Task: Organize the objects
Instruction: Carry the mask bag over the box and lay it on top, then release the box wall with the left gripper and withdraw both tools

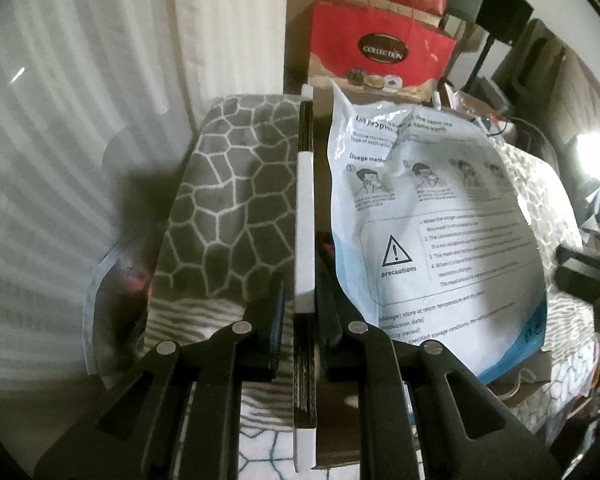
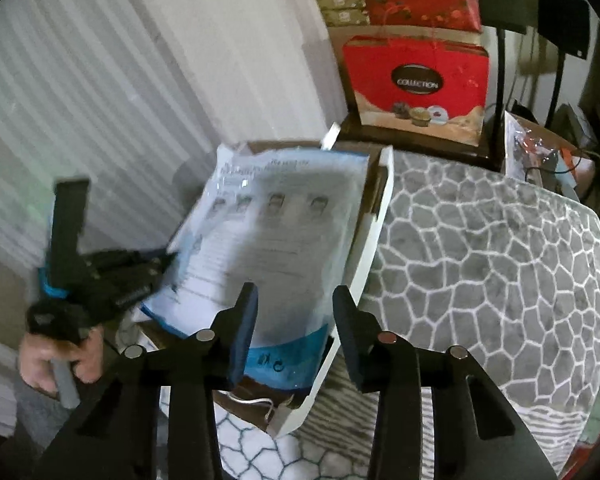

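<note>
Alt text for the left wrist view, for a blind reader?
The left gripper is shut on the box wall, seen edge-on. A printed mask bag lies in the box to the right; a grey patterned cushion sits left.

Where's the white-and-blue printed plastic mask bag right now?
The mask bag lies inside the white-walled cardboard box, left of the grey patterned cushion, ahead of the right gripper.

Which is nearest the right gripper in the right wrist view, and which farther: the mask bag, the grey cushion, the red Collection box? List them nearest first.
From the right gripper:
1. Mask bag, between and just beyond the fingers, lying in the white-edged box.
2. Grey cushion, to the right, past that box's edge.
3. Red Collection box, at the back, behind the cushion.
</note>
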